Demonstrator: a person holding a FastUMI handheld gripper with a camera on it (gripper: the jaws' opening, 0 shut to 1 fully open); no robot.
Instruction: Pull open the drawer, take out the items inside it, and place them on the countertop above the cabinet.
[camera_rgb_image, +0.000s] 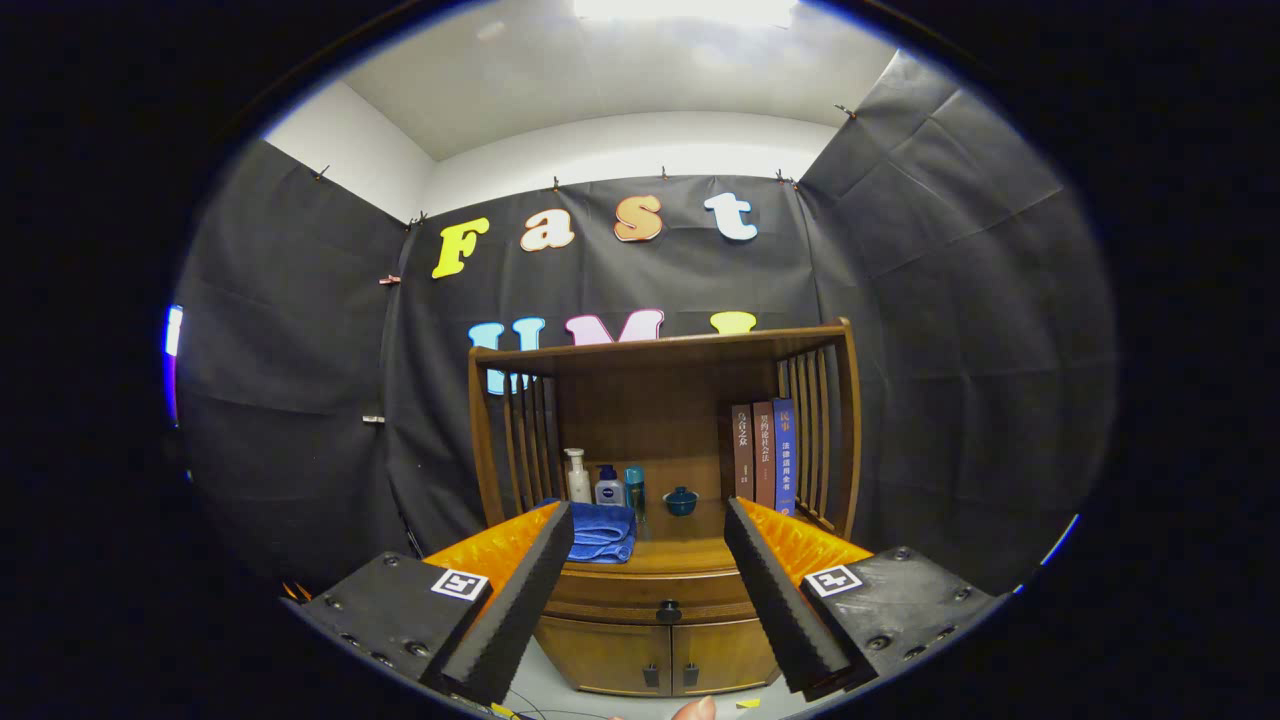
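the jaws of the gripper (648, 590) stand wide apart with nothing held between them, hanging in the air well short of the cabinet (660, 640). straight ahead, framed in the gap between the two fingers, is the drawer (640, 597), shut, its small dark knob (668, 611) almost dead centre and a little low. the drawer front runs left to right, so the pull has to come straight back toward the near side. above it is the desk (690, 556) of the cabinet, carrying a folded blue towel (603, 530), some bottles (603, 484), a small lidded bowl (681, 500) and, to the right, upright books (764, 455). what lies inside the drawer is hidden. the two lower doors (665, 657) are partly cut off by the fingers.
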